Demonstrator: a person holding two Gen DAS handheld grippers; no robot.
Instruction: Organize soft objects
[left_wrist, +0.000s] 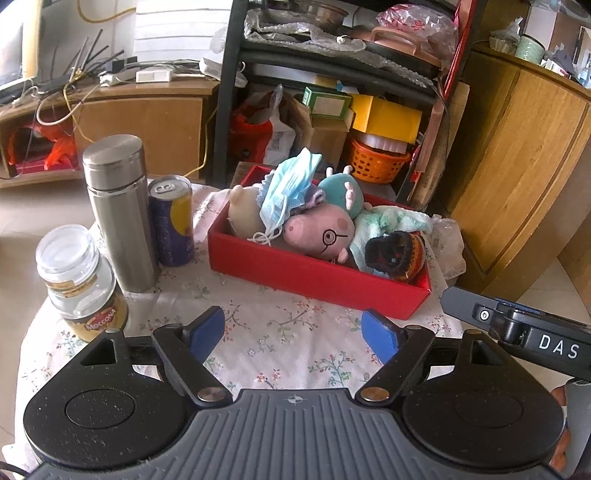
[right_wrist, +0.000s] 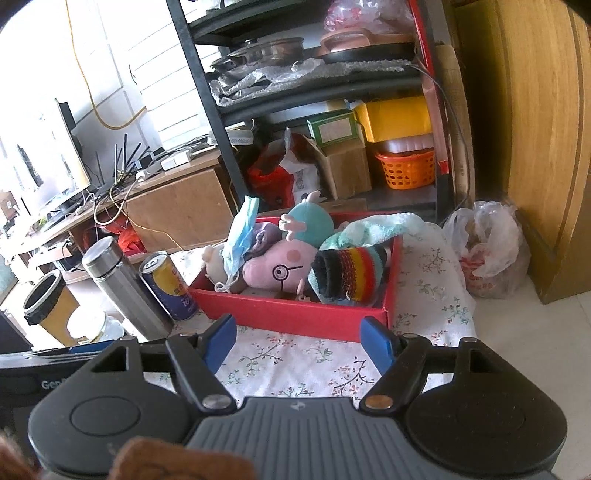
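Surface: floral tablecloth (left_wrist: 280, 332) covers a small table in a cluttered room, black shelving (right_wrist: 207, 122) behind.
Left gripper (left_wrist: 293, 334): blue pads apart, nothing between them, hovering over bare cloth short of the box.
Right gripper (right_wrist: 297, 341): fingers parted and empty, facing the box's near wall at 12 o'clock.
Red box (left_wrist: 314, 277): at 12 o'clock from both grippers; every soft item sits inside, so sorting looks nearly finished.
Pig plush (left_wrist: 321, 229): centre of the box, face up.
Face mask (left_wrist: 288, 188): draped over the beige plush (left_wrist: 243, 214) at 10 o'clock.
Striped sock (right_wrist: 347, 275): right end, beside the pale towel (right_wrist: 373, 227).
Hard items: steel flask (left_wrist: 120, 210), can (left_wrist: 171, 221), glass jar (left_wrist: 79, 280) stand outside at 9 o'clock, seemingly kept apart as non-soft.
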